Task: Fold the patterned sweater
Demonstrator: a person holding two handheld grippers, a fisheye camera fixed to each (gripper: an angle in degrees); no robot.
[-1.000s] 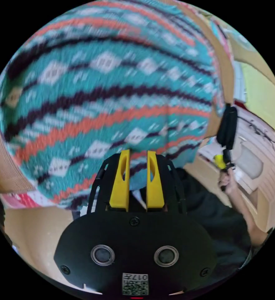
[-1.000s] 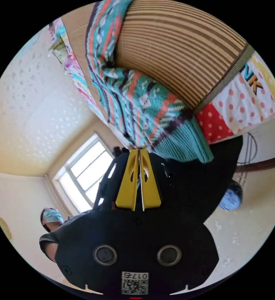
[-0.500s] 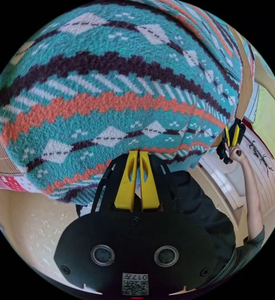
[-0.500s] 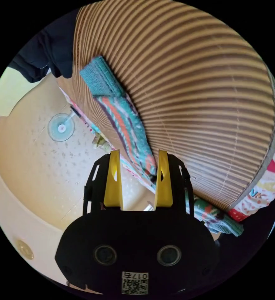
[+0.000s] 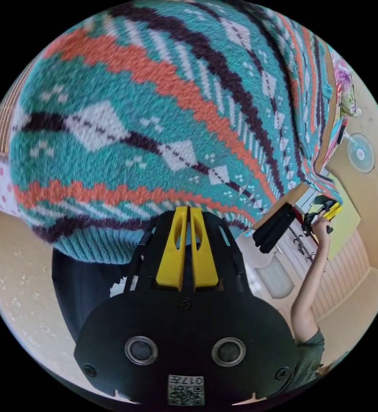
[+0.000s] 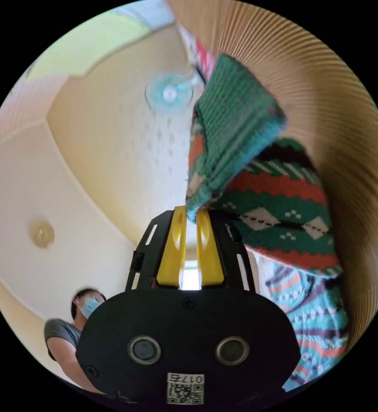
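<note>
Grip | half a second earlier our right gripper (image 6: 192, 214) gaped beside the sweater cuff (image 6: 231, 141); now clamped on it | left gripper (image 5: 188, 214) pinched the patterned sweater (image 5: 154, 116) hem | sweater draped over striped mat (image 6: 347, 128) | sleeve fold could start.

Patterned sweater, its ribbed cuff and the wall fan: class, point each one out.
patterned sweater (image 5: 154, 111), left gripper view, on its knit body.
ribbed cuff (image 6: 236, 116), right gripper view, on the ribbing.
wall fan (image 6: 170, 93), right gripper view, on its hub.
</note>
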